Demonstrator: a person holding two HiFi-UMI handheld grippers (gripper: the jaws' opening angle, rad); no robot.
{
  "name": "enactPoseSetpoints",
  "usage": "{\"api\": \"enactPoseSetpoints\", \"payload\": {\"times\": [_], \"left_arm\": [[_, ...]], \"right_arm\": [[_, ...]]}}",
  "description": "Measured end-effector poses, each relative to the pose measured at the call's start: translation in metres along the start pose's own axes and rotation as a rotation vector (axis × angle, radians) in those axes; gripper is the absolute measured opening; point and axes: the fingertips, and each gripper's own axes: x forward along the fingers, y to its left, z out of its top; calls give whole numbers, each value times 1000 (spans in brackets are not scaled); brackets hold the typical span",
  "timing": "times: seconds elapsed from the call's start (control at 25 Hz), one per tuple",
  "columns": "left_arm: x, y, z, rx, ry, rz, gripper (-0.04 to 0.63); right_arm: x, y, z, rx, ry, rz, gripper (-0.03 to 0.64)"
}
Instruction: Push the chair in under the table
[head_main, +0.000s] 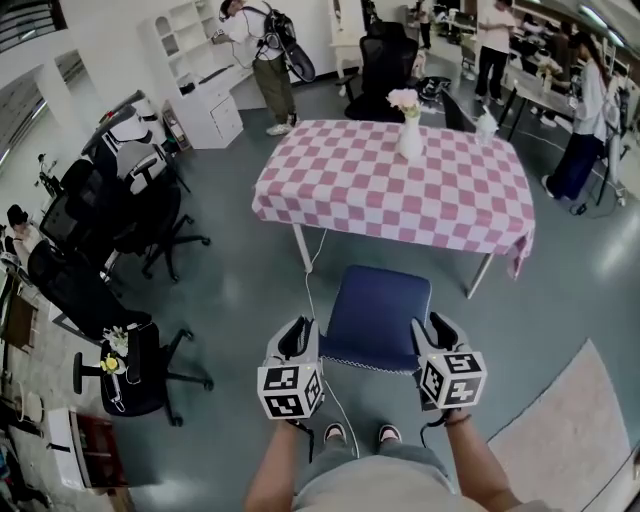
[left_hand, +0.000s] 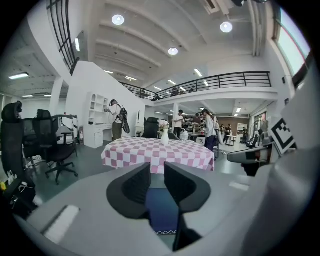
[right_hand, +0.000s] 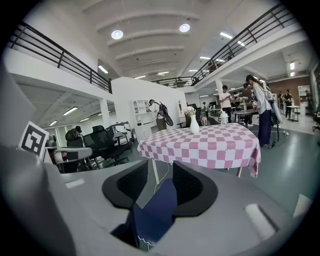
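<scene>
A blue padded chair stands on the grey floor just short of the table, which has a pink and white checked cloth and a white vase of flowers. My left gripper is at the chair back's left corner and my right gripper at its right corner. In the left gripper view the blue fabric sits in the narrow gap of the left gripper. In the right gripper view the fabric rises between the jaws of the right gripper, which are closed on it.
Several black office chairs crowd the left side. A white cabinet and standing people are at the back. A white cable trails across the floor from under the table. A pale rug lies at the right.
</scene>
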Motion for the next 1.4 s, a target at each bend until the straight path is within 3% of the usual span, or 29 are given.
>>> {"api": "enactPoseSetpoints", "payload": {"times": [0.16,0.4,0.64,0.88,1.04,1.24,1.4], "left_arm": [[8,-1,0,53,28,-122,86],[16,3,-9,92,55,-224,84],[16,-3,-25,227,128,-373,86],[5,-33,-51,486,222,-594,97],[-8,-40,-81,605,310,-717,100],[-12,-34,-124,743,425,-809,100],[-5,-32,-145,824,467,-829,100]], "right_arm": [[1,16,-4,15,3,-50,140],[2,31,-15,22,24,-107,140],[4,60,-35,-24,102,36,140],[-2,66,-54,-199,202,124,140],[-9,80,-79,-369,336,187,141],[0,100,-119,-483,475,260,141],[8,99,-147,-597,587,305,141]]}}
